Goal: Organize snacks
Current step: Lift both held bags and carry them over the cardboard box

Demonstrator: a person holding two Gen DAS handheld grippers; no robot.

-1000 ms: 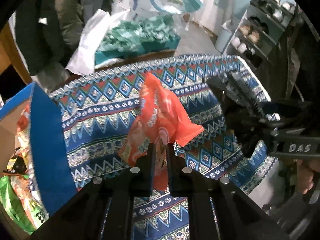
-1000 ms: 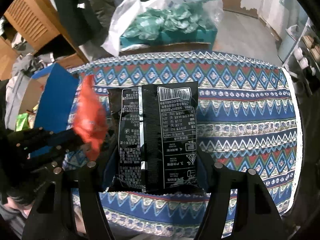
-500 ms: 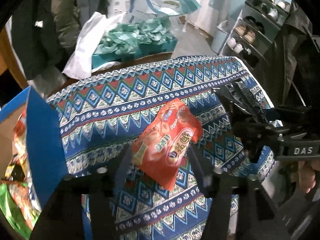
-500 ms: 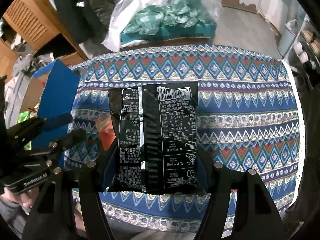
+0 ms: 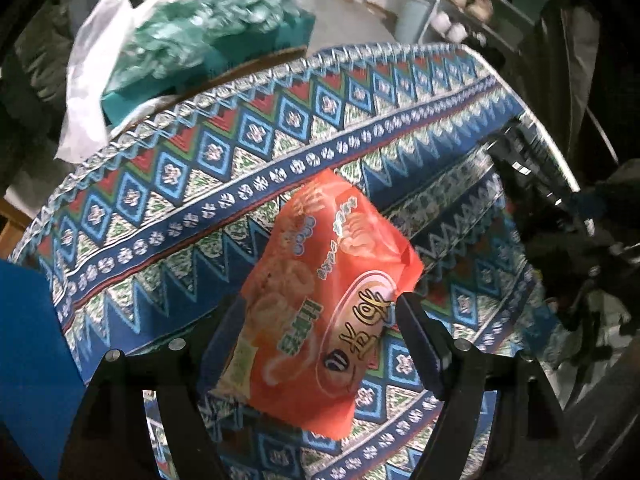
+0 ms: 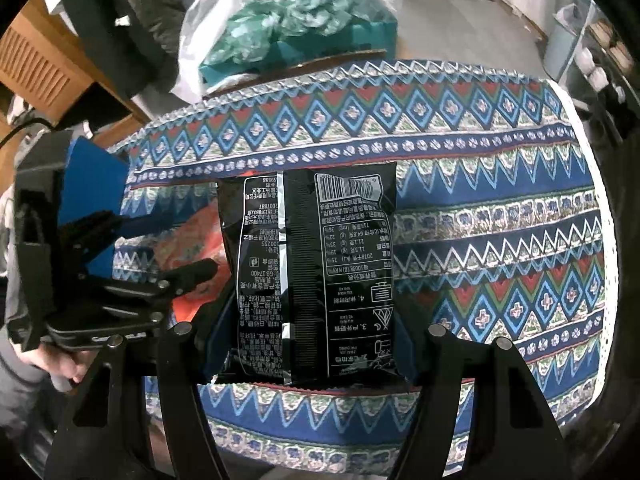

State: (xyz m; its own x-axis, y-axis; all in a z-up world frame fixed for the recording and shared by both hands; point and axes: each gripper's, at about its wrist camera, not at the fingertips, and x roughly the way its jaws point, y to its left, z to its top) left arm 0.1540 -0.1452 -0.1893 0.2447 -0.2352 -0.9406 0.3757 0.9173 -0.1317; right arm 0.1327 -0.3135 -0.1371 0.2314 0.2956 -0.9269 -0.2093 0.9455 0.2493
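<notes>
An orange snack packet (image 5: 332,248) lies face up on the patterned tablecloth (image 5: 240,152). My left gripper (image 5: 316,306) straddles it from above. Its jaws are opening, and the pads stand at the packet's sides without squeezing it. In the right wrist view the same left gripper (image 6: 164,244) shows at the left over the orange packet (image 6: 192,236). My right gripper (image 6: 310,344) is shut on a black snack packet (image 6: 308,276), held by its lower end with the printed back facing the camera, above the tablecloth (image 6: 480,200).
A blue box (image 5: 28,340) with snacks stands at the table's left end. Beyond the far edge sits a teal box of green packets (image 6: 288,32) with a white plastic bag. A shoe shelf (image 5: 480,0) stands far right and a wooden cabinet (image 6: 40,64) far left.
The left gripper let go of the orange packet, which dropped flat onto the cloth; the jaws spread and the gripper came down around it. The right gripper kept its grip and sank slightly.
</notes>
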